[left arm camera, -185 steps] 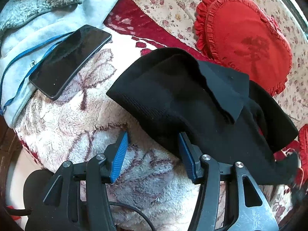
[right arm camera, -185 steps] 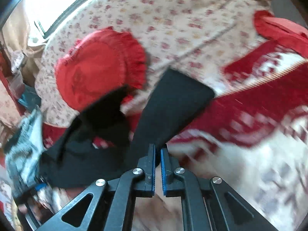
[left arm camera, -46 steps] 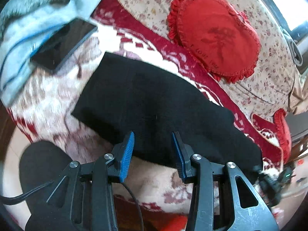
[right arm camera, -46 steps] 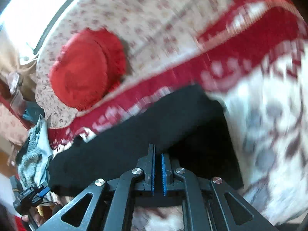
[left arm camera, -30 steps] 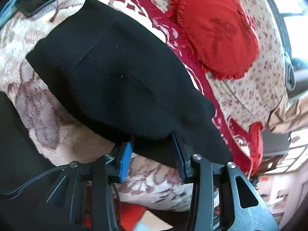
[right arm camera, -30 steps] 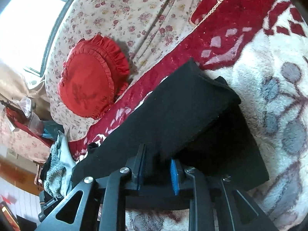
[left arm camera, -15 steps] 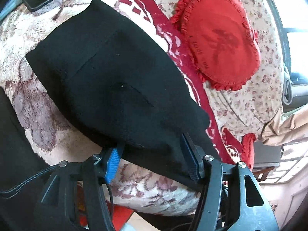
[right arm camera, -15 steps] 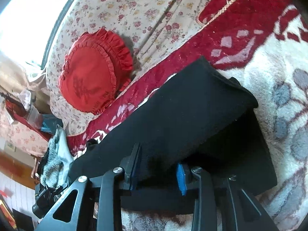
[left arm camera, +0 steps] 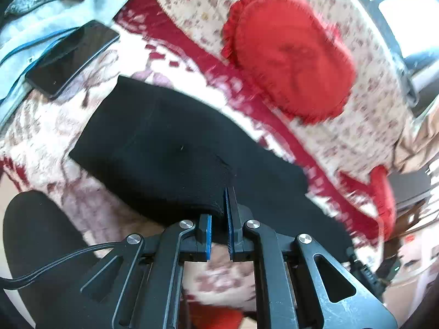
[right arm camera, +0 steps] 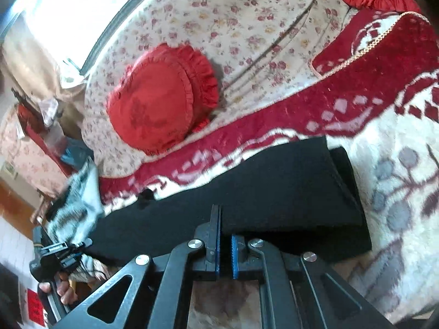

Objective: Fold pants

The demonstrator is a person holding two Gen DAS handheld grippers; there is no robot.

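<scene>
Left wrist view: the left gripper (left arm camera: pixel 219 213) has just closed, and its blue pads are clamped on the near edge of the black pants (left arm camera: pixel 170 150). A small ridge of cloth is bunched up between them. The pants lie as a long folded strip across a fleecy blanket (left arm camera: pixel 49 126) patterned in white and red, running from upper left to lower right. A dark phone (left arm camera: pixel 72 57) rests on a pale blue garment (left arm camera: pixel 41 24) beyond the far left corner of the pants, apart from them. A red frilled cushion (left arm camera: pixel 290 63) leans on the floral sofa back (left arm camera: pixel 365 115). The view is blurred.

Right wrist view: the right gripper (right arm camera: pixel 223 235) has likewise just closed, and its pads pinch the near edge of the pants (right arm camera: pixel 274 186), where two layers show at the right end. At far left the person's hand (right arm camera: pixel 59 288) grips the other tool's handle. The red cushion (right arm camera: pixel 156 101) sits beyond the pants, against the floral cover (right arm camera: pixel 247 27).
</scene>
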